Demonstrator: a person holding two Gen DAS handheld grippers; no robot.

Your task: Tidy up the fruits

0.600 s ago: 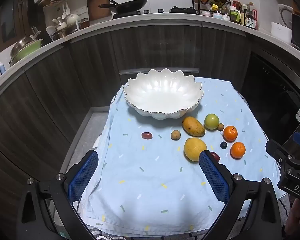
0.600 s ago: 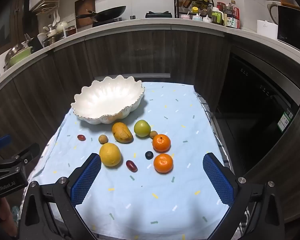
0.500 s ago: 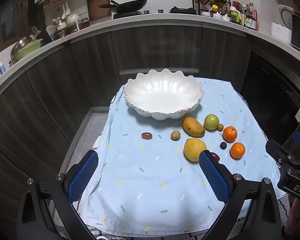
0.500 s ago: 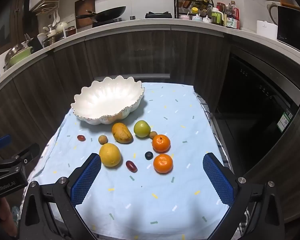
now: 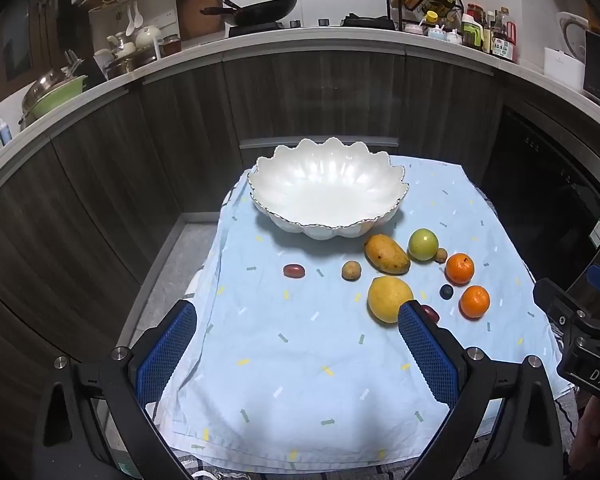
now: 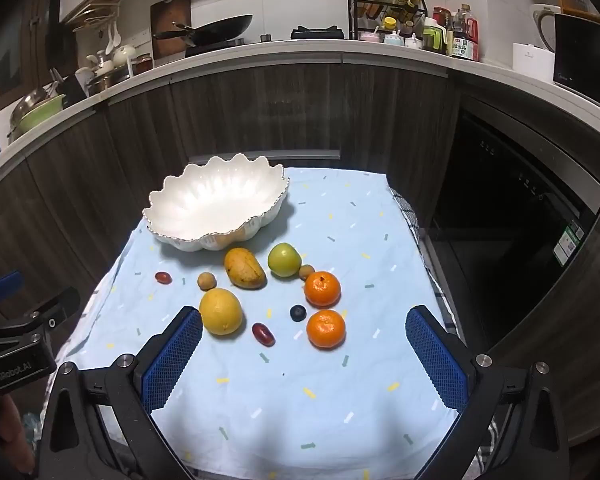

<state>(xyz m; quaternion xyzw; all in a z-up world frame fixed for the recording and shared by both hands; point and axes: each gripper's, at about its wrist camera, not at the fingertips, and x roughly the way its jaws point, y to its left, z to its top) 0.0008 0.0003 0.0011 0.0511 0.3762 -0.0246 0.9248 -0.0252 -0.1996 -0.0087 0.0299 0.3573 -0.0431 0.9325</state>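
Observation:
A white scalloped bowl (image 5: 328, 184) (image 6: 216, 204) stands empty at the far side of a light blue cloth (image 5: 300, 360). In front of it lie a mango (image 6: 244, 268), a green fruit (image 6: 284, 260), two oranges (image 6: 322, 289) (image 6: 326, 329), a yellow citrus (image 6: 221, 311), a blueberry (image 6: 298, 313), two red dates (image 6: 263, 334) (image 6: 163, 277) and two small brown fruits (image 6: 207, 281) (image 6: 306, 271). My left gripper (image 5: 298, 322) is open and empty over the near cloth. My right gripper (image 6: 304, 330) is open and empty, hovering near the closer orange.
Dark cabinet fronts (image 6: 260, 112) curve behind the table under a counter with a wok (image 6: 216, 28), a spice rack (image 6: 388, 12) and dishes. A dark appliance (image 6: 512, 208) stands right. The right gripper's body (image 5: 580, 336) shows at the left view's right edge.

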